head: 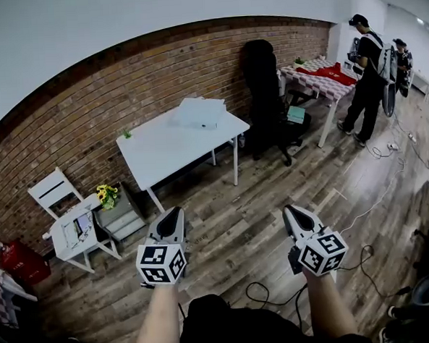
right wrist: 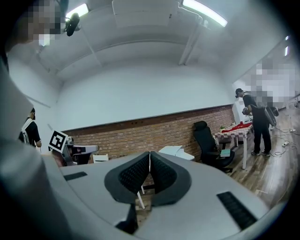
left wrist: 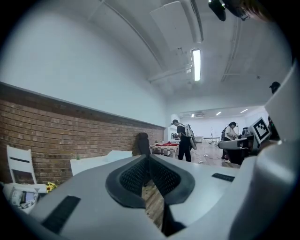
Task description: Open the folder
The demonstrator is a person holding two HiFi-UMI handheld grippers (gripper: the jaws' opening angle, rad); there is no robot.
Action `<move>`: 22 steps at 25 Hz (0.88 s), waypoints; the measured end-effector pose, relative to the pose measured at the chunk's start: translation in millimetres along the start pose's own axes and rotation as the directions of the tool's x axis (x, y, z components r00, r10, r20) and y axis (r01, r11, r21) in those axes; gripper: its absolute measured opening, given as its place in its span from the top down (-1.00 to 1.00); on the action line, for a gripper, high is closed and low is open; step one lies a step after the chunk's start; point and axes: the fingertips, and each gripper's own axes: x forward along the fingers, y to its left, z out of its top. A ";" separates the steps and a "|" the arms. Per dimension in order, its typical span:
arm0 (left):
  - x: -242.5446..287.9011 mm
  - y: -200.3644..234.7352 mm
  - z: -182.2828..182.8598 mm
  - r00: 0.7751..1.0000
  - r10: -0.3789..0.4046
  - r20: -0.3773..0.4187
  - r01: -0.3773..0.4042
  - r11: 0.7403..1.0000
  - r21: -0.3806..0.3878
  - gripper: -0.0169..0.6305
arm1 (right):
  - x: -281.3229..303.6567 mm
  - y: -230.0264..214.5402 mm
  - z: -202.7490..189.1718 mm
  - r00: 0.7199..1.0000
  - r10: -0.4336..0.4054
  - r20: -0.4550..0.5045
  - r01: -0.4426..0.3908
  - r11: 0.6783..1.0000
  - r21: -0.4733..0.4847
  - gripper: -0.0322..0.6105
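A white folder lies closed at the far side of a white table against the brick wall. Both grippers are held well short of the table, over the wooden floor, pointing level toward it. My left gripper is shut with nothing between its jaws, and so is my right gripper. In the left gripper view the left gripper has its pads together, and the folder shows beyond them. In the right gripper view the right gripper is likewise closed, with the folder just to its right.
A black office chair stands right of the table. A white chair with yellow flowers sits at the left. A checkered table and a person are at the far right. Cables trail over the floor.
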 end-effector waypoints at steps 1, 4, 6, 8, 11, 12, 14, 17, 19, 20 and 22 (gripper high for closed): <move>3.8 -4.6 0.0 1.000 -0.006 0.001 0.006 1.000 0.000 0.88 | -2.5 -6.7 -0.2 1.000 -0.005 0.001 0.005 1.000 0.011 0.85; 18.1 -14.0 -0.1 1.000 -0.025 0.000 0.025 1.000 -0.004 0.88 | -4.3 -22.5 0.2 1.000 -0.014 0.001 0.014 0.999 0.033 0.83; 29.9 -15.4 -0.2 0.999 -0.032 0.005 0.032 0.999 -0.008 0.88 | 1.3 -30.8 -0.8 1.000 -0.015 -0.007 0.015 0.999 0.036 0.80; 44.0 -12.8 -2.9 0.999 -0.035 0.005 0.035 0.999 -0.017 0.88 | 12.3 -38.3 -3.7 1.000 -0.014 -0.025 0.015 0.999 0.041 0.78; 73.1 -1.6 -13.5 0.999 -0.039 -0.001 0.039 0.998 -0.049 0.88 | 36.6 -49.2 -8.5 0.998 -0.011 -0.061 0.014 0.999 0.042 0.72; 85.7 3.4 -17.7 0.999 -0.042 -0.003 0.042 0.997 -0.062 0.88 | 46.5 -53.3 -9.9 0.997 -0.011 -0.073 0.014 0.999 0.038 0.70; 114.9 15.6 -24.1 0.999 -0.052 -0.007 0.052 0.995 -0.082 0.88 | 70.9 -63.2 -12.5 0.995 -0.013 -0.096 0.016 0.999 0.031 0.67; 165.5 34.8 -29.8 0.996 -0.082 -0.020 0.080 0.992 -0.094 0.88 | 118.1 -83.3 -13.6 0.992 -0.028 -0.127 0.033 0.999 0.034 0.64; 200.1 47.5 -31.4 0.993 -0.109 -0.034 0.106 0.990 -0.093 0.88 | 151.9 -95.4 -11.5 0.989 -0.036 -0.145 0.043 0.998 0.040 0.63; 216.9 54.4 -30.5 0.992 -0.124 -0.041 0.119 0.989 -0.092 0.88 | 169.1 -100.3 -9.8 0.988 -0.038 -0.153 0.045 0.998 0.042 0.62; 248.4 69.8 -27.0 0.988 -0.147 -0.050 0.142 0.986 -0.087 0.88 | 203.9 -108.9 -6.3 0.985 -0.040 -0.166 0.049 0.998 0.049 0.60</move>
